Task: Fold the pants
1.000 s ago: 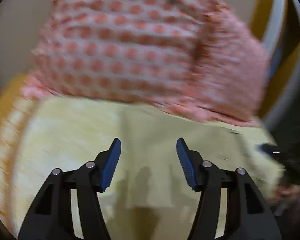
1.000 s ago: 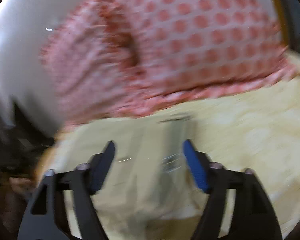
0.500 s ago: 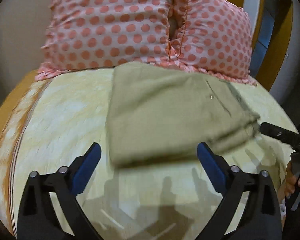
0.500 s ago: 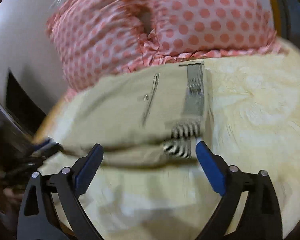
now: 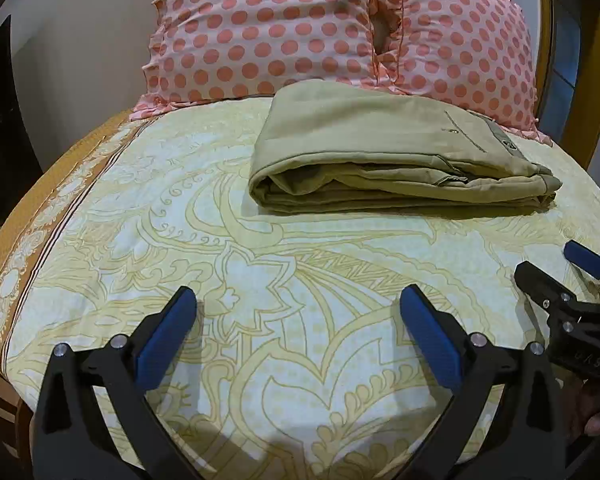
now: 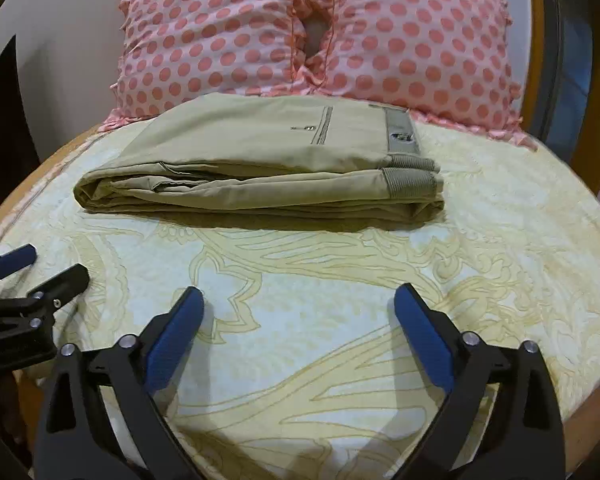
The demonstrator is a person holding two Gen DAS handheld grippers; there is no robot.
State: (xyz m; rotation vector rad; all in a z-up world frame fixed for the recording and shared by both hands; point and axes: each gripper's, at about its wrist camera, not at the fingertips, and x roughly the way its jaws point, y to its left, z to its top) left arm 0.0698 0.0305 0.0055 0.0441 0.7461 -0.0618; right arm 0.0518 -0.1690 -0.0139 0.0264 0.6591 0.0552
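Observation:
The khaki pants [image 5: 380, 152] lie folded in a flat stack on the bed, just in front of the pillows; they also show in the right wrist view [image 6: 260, 164], waistband to the right. My left gripper [image 5: 300, 324] is open and empty, well back from the pants over the bedsheet. My right gripper [image 6: 298, 320] is open and empty too, also short of the pants. The right gripper shows at the right edge of the left wrist view [image 5: 556, 276]; the left gripper shows at the left edge of the right wrist view [image 6: 40, 272].
Two pink polka-dot pillows [image 5: 268, 32] [image 6: 412, 44] stand against the headboard behind the pants. The yellow patterned bedsheet [image 5: 260, 264] covers the bed, with an orange border [image 5: 24, 232] at its left edge. A wall is at the left.
Both grippers have pulled back from the pants and opened wider. The pants now lie folded and free on the bed, farther from both cameras.

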